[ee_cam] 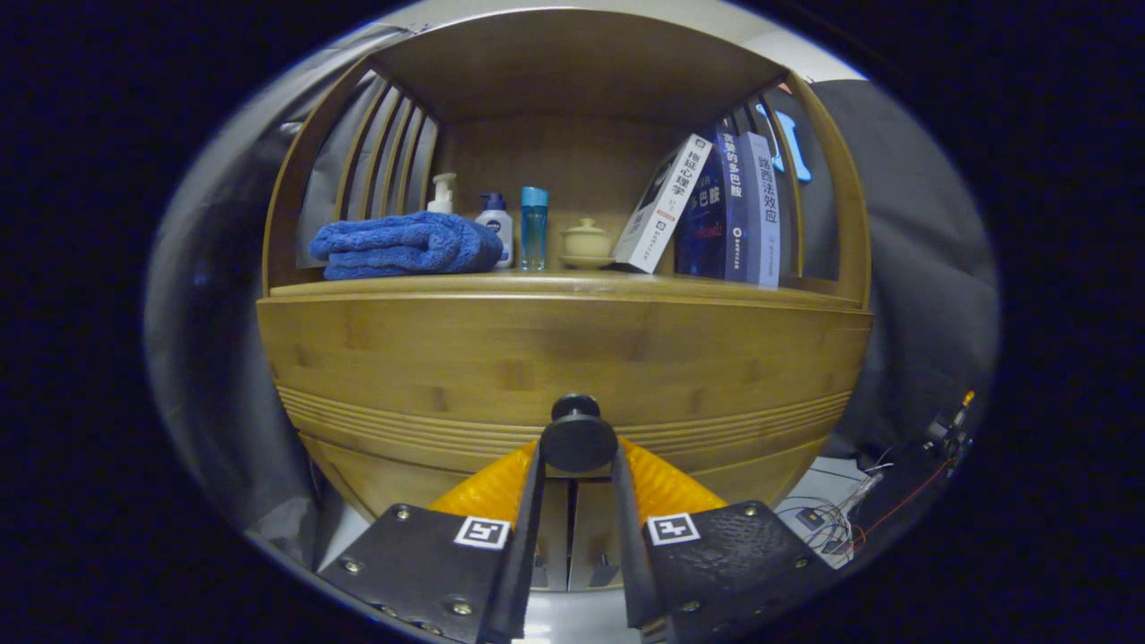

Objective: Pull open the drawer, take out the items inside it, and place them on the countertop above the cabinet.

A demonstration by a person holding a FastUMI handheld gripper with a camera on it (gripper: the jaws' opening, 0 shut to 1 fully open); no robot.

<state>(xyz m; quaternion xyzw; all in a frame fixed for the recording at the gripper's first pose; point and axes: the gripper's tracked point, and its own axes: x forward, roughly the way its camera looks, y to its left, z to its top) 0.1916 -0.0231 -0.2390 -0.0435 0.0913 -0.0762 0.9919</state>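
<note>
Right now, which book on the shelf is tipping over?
The white book, leftmost of the row. It leans against the dark blue books, which stand upright. The gripper jaws sit around the drawer knob.

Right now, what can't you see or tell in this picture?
- Inside the drawer, gripper view: the closed wooden front hides whatever is in it.
- Grip on the round black knob: the gripper has a finger on each side of the knob, but whether they press on it can't be told.
- Behind the folded blue towel: it covers the bottom of the white pump bottle.
</note>
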